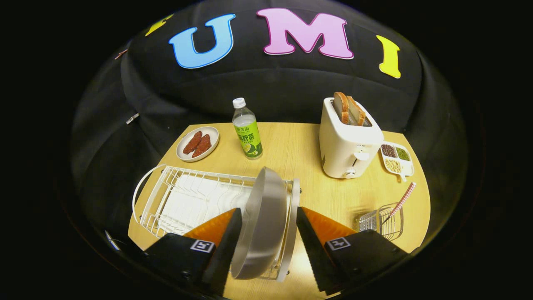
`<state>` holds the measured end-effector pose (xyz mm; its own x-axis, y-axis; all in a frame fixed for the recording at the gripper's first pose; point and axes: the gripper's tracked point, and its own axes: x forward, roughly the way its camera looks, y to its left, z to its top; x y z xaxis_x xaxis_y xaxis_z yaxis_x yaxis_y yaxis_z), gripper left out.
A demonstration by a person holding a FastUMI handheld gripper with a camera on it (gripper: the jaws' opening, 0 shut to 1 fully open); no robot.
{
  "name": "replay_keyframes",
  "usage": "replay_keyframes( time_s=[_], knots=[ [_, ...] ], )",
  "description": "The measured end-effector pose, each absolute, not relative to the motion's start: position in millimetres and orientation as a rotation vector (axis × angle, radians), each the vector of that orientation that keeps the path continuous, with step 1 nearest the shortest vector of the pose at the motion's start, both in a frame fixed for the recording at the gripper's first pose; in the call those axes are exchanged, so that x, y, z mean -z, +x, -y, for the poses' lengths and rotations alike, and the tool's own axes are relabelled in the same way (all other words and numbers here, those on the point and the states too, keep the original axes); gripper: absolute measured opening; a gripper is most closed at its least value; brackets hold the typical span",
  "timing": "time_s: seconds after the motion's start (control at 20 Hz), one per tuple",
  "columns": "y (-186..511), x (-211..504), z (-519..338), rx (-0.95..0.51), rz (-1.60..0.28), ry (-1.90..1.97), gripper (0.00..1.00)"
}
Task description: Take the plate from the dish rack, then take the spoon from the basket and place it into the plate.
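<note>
Currently my claw (268, 239) stands wide open, its two fingers set either side of the metal plate (263, 221) without pressing on it; a visible gap remains on each side, so I hold nothing. The plate stands on edge, tilted, at the near end of the white wire dish rack (195, 200), which rests on the wooden table (300, 146).

Task status, judged from this arrangement:

1. Plate removal: not yet done. The plate sits in the rack and is not gripped. Closing the fingers on its rim appears to be the step in hand.
2. Spoon retrieval: not started. The wire basket (382, 223) stands on the table beyond my right finger, well apart from the rack. A checked handle (403, 200) leans out of it; I take this to be the spoon, though its bowl is hidden inside the basket.
3. Spoon placement into the plate: not started, and it depends on the plate first being set down flat.

Other items on the table play no part in the task: a green-labelled bottle (247, 131) beyond the rack, a small dish of red sausages (198, 143) beside it, a white toaster (349, 143) with bread slices in its slots, and a divided tray of beans (396, 160) next to the toaster. None obstructs the path between rack and basket.
</note>
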<state>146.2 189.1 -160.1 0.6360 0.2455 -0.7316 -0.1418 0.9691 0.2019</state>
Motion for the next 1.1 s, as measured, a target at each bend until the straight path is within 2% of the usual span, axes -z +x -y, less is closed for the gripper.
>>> replay_keyframes(
  time_s=[0.05,0.1,0.2,0.3,0.45,0.6,1.1],
  knots=[
    [142.9,162.8,-191.0,-0.222,-0.882,0.144,0.68],
    [141.0,167.8,-195.1,-0.227,-0.906,0.159,0.63],
    [140.0,170.7,-197.3,-0.227,-0.916,0.153,0.62],
    [141.5,171.0,-197.4,-0.211,-0.921,0.145,0.5],
    [140.7,173.2,-193.2,-0.169,-0.942,0.148,0.44],
    [140.4,168.3,-191.8,-0.149,-0.95,0.144,0.4],
    [146.0,141.7,-184.8,-0.049,-0.884,-0.032,0.39]
  ],
)
